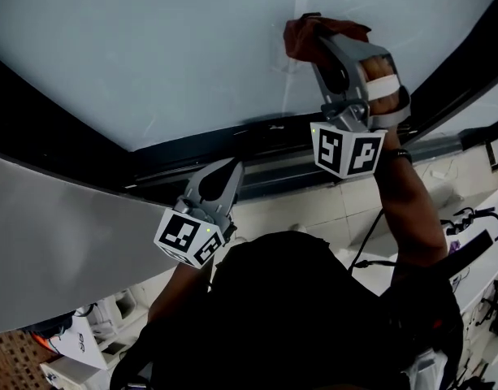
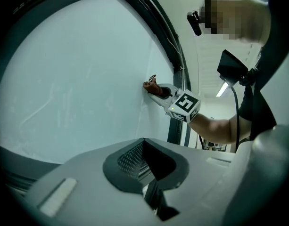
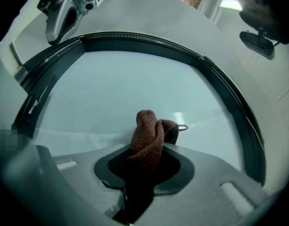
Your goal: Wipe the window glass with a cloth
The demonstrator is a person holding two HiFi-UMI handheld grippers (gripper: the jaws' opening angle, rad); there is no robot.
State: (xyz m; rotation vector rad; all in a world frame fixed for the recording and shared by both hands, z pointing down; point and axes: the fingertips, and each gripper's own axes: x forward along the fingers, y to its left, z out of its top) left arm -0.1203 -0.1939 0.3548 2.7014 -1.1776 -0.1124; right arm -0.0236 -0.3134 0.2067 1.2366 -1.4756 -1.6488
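The right gripper pinches the brown cloth between its 2 jaws against the window glass at 1 o'clock in the head view, while the left gripper, jaws pressed together on nothing, hangs at the cloth's 7 o'clock, over the dark frame.

We see a rust-brown cloth w/ nubby weave, pale blue-green window glass and a black frame. Left gripper & right gripper: grey, black pads, b&w square-marker cubes.
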